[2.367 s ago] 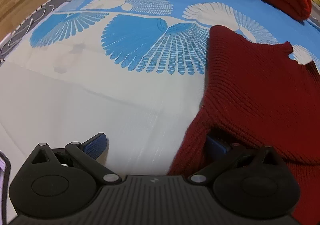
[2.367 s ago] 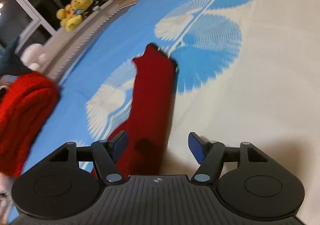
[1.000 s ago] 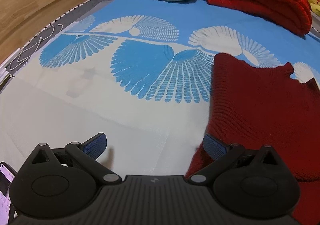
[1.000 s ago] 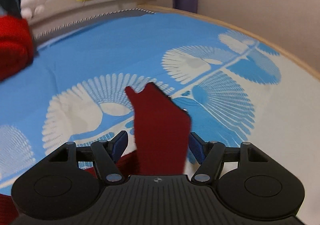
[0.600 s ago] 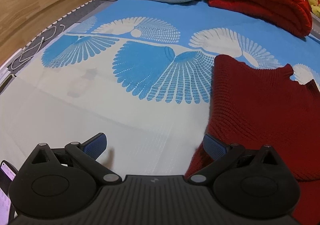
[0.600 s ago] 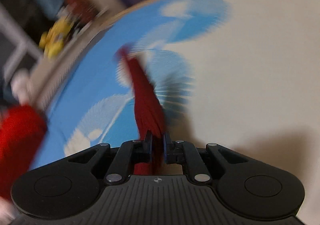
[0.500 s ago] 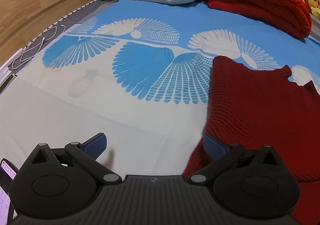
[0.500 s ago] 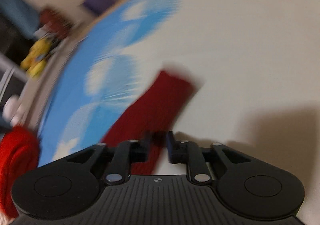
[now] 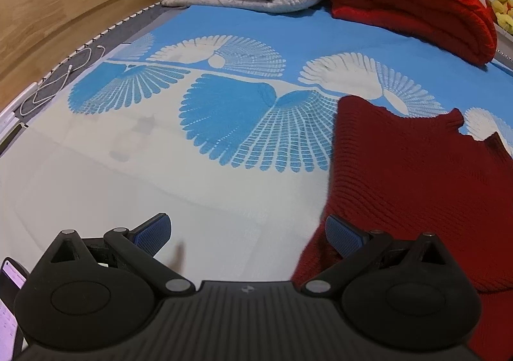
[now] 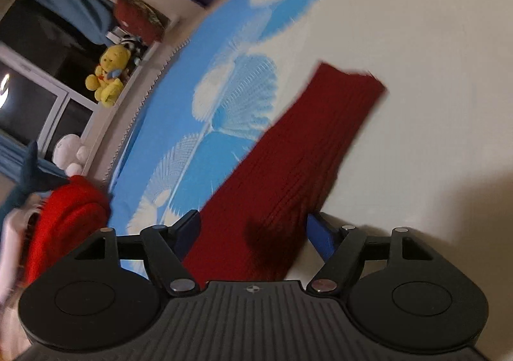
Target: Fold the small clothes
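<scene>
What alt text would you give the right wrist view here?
A dark red knit sleeve lies stretched across a blue and white patterned bedsheet, running away from the open right gripper, whose jaws have just been opening and flank the sleeve without pressing it. A yellow plush toy sits on a window ledge at upper left.

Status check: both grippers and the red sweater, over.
Left gripper open, hovering at the dark red knit sweater's edge. Right gripper open, jaws just opened; sleeve lies loose between its fingers, stretched flat on the bedsheet. Nothing blocking.
</scene>
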